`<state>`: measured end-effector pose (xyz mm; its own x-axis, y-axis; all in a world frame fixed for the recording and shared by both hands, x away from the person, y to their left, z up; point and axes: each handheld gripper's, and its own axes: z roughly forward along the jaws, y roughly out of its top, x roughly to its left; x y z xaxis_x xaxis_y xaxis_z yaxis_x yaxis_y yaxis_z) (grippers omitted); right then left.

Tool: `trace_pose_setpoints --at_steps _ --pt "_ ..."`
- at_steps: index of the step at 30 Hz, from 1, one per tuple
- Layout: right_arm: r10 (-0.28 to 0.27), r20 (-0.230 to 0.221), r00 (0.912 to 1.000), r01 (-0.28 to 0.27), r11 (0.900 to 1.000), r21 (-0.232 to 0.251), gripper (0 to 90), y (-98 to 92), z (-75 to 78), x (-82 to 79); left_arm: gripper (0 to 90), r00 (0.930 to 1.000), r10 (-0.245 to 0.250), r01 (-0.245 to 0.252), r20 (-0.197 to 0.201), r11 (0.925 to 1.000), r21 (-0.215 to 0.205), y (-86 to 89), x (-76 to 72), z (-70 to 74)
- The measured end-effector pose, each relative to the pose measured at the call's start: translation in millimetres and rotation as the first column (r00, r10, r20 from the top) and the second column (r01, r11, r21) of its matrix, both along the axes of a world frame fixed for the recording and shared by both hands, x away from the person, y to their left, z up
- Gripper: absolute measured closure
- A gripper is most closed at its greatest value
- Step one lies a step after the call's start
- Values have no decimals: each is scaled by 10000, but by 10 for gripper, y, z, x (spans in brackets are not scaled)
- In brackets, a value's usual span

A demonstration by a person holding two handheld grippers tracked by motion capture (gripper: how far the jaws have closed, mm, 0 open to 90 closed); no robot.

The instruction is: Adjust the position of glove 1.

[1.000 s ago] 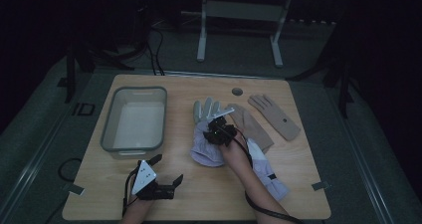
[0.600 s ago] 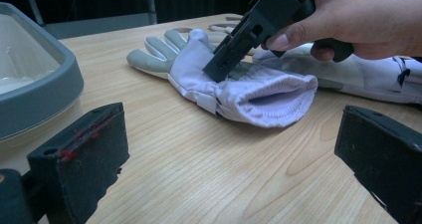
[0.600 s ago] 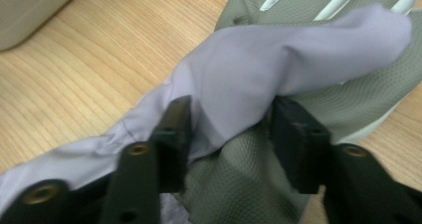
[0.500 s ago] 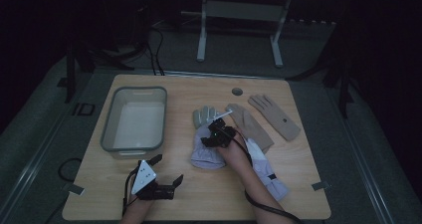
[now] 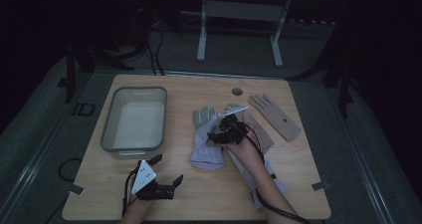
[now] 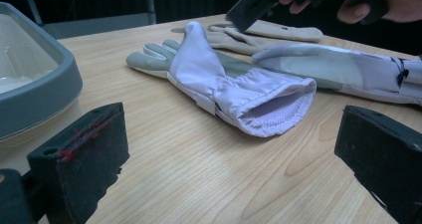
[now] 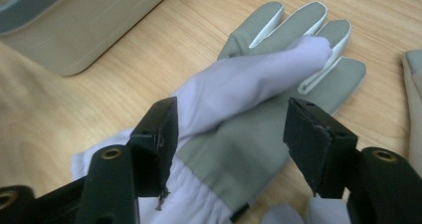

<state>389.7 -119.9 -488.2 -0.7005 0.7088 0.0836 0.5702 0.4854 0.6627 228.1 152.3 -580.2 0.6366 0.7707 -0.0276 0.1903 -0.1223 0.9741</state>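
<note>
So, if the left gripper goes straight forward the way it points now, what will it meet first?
Probably the open cuff of the lilac glove, lying ahead of the open left gripper on bare table; depth is uncertain.

The right tongs (image 5: 215,136) were pinched shut on the lilac glove (image 5: 206,143) a second ago; their jaws have just been opening, and now they stand apart above it with the pads off the cloth. The right hand (image 5: 243,148) has drawn back a little towards the near edge of the bench (image 5: 298,184). The glove's purple side now lies folded over its grey palm.
</note>
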Motion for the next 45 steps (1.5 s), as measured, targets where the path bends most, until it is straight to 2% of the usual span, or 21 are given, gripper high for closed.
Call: trace_pose_setpoints --at_steps 6,12,15,17,20,24,26,27,28,31,34,38,45 --pt "204 281 9994 -194 9992 -361 384 -188 75 -98 6 10000 -19 19 12 10000 13 0 0 0" --pt "338 422 9985 -320 9985 -445 414 -367 107 -203 6 10000 -4 4 19 10000 19 0 -1 0" --pt "370 708 9968 -336 9982 -492 433 -541 151 -312 6 10000 -6 6 16 10000 27 1 0 0" --pt "364 684 9970 -331 9983 -487 435 -571 159 -334 6 10000 9 -9 6 10000 4 0 0 0" --pt "482 733 9961 -447 9978 -489 443 -752 166 -449 6 10000 -29 29 43 10000 70 -8 -3 1" --pt "619 742 9953 -582 9970 -506 443 -886 149 -540 6 10000 -37 37 18 10000 61 -4 0 1" --pt "749 677 9949 -715 9961 -522 462 -1013 114 -638 6 10000 -22 22 6 10000 53 -1 1 2" --pt "749 677 9949 -715 9961 -522 462 -1013 114 -638 6 10000 -22 21 8 10000 58 -2 1 2" --pt "687 558 9961 -651 9958 -639 463 -1114 76 -701 6 10000 -13 13 31 10000 97 -6 -1 2" --pt "640 442 9970 -612 9961 -637 474 -1193 38 -744 6 10000 -1 1 41 9999 104 -9 -1 1" --pt "770 178 9969 -751 9929 -920 476 -1328 -84 -832 6 10000 10 -10 15 10000 94 -7 1 2" --pt "811 -50 9967 -812 9909 -1077 488 -1370 -169 -839 6 10000 -2 2 17 10000 96 -7 0 2" --pt "1043 -455 9935 -1095 9852 -1319 407 -1369 -391 -802 6 10000 -28 28 1 9999 103 -6 3 2"
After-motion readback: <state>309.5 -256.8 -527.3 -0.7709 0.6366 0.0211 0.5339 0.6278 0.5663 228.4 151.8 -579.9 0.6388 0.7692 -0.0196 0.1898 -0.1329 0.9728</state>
